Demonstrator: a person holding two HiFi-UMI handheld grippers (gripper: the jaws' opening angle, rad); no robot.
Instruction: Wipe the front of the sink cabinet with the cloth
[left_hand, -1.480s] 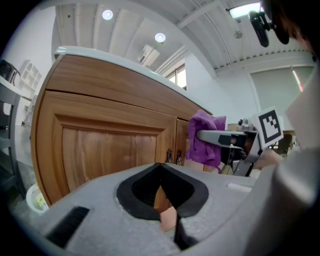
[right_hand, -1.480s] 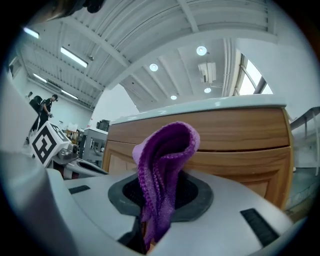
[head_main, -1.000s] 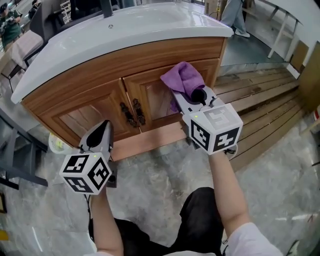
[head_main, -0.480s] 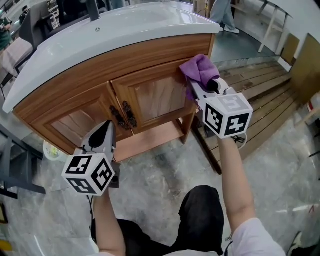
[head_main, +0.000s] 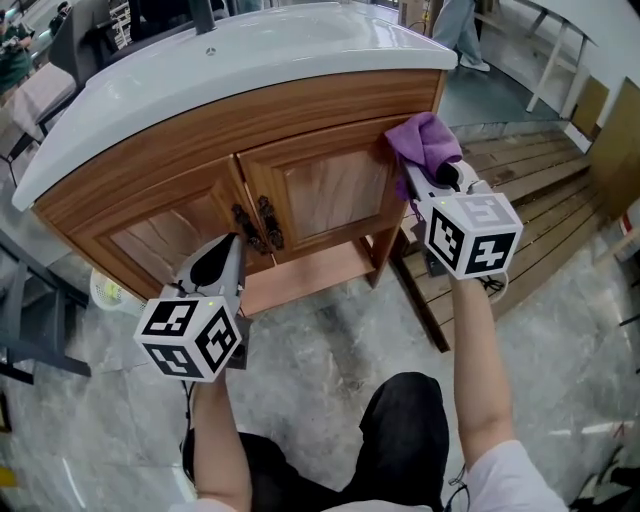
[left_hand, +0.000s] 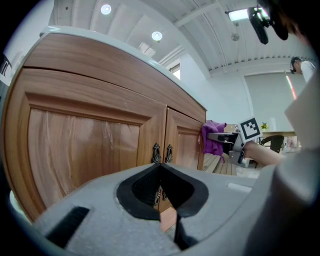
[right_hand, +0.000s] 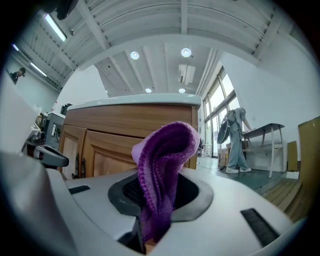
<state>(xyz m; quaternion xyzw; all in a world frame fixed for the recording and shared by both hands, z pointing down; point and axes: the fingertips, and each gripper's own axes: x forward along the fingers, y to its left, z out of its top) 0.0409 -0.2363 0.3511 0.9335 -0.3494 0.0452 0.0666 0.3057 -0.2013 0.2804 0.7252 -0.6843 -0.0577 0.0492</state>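
The wooden sink cabinet (head_main: 300, 190) with two doors stands under a white basin top (head_main: 230, 60). My right gripper (head_main: 432, 178) is shut on a purple cloth (head_main: 424, 140), which presses against the cabinet's right front corner, beside the right door. In the right gripper view the cloth (right_hand: 162, 170) rises folded from between the jaws. My left gripper (head_main: 215, 268) hangs low in front of the left door, apart from it, jaws closed with nothing in them. From the left gripper view I see the door handles (left_hand: 161, 152) and the cloth (left_hand: 212, 137) far right.
Wooden slats (head_main: 520, 190) lie on the floor right of the cabinet. A wooden shelf board (head_main: 300, 278) sits under the doors. A person (right_hand: 235, 140) stands in the background by a table. Dark chair legs (head_main: 30, 330) stand at the left.
My right gripper has carried the cloth rightward across the right door to the cabinet's right corner. The left gripper has barely shifted.
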